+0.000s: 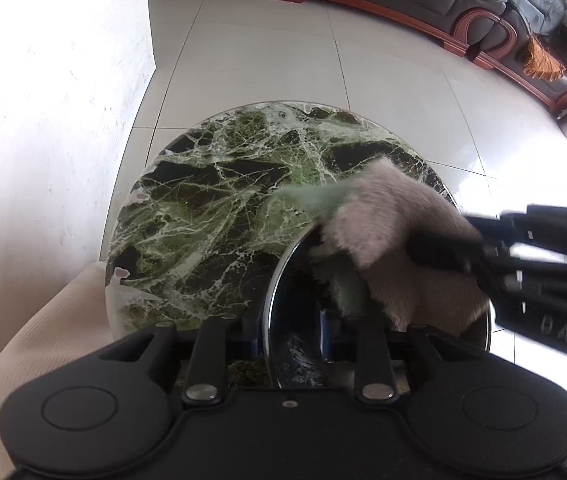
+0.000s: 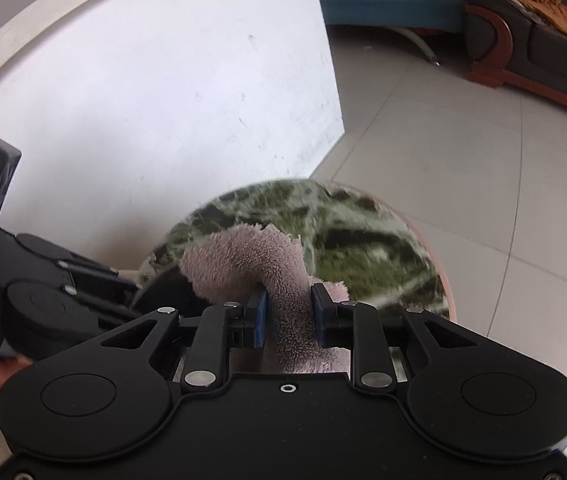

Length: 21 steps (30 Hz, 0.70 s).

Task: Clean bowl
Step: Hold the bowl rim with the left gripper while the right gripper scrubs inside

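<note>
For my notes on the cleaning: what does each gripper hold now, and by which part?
The right gripper pinches the pink cloth at a bunched fold. The left gripper appears to grip the steel bowl at its near rim, though its fingertips are hidden.

- Your left wrist camera sits just behind the left gripper (image 1: 289,336), looking steeply down and forward at the green marble worktop (image 1: 211,216) from close range, with the metal bowl (image 1: 283,304) right under the lens.
- Your right wrist camera rides behind the right gripper (image 2: 289,312), tilted down less steeply, close over the pink cloth (image 2: 267,256).
- Both views share the worktop, cloth, white wall (image 1: 43,120), tiled floor (image 1: 263,52) and dark sofa (image 1: 483,4); each also catches the other gripper from the side.
</note>
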Tool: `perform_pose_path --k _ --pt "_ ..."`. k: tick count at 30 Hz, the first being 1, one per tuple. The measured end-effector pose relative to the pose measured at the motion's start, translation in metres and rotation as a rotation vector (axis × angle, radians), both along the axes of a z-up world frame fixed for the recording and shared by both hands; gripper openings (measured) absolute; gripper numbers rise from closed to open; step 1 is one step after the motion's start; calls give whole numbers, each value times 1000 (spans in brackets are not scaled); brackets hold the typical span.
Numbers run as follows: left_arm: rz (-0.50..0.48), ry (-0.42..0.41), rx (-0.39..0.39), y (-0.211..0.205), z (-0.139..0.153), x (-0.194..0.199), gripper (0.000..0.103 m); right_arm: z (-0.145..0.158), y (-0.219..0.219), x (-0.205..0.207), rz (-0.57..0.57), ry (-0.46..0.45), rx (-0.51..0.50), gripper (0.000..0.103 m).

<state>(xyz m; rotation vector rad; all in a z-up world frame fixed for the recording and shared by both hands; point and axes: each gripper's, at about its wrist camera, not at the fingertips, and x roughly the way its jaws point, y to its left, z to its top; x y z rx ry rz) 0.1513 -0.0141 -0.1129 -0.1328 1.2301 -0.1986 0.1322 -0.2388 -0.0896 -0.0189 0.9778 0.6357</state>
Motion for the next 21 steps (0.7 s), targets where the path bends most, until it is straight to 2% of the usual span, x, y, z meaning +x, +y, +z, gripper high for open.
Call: perform_pose_path --k 5,14,15,21 --pt "-12 -4 9 -1 1 0 25 -7 -14 -19 -29 50 12 23" --pt "-11 -2 12 -1 -1 1 27 5 8 6 1 -35 2 23" --pt "-9 -3 10 -1 -1 1 27 4 8 5 0 -36 -1 25" --pt "-4 -6 6 -2 -1 0 30 -11 -10 -22 -53 43 33 25"
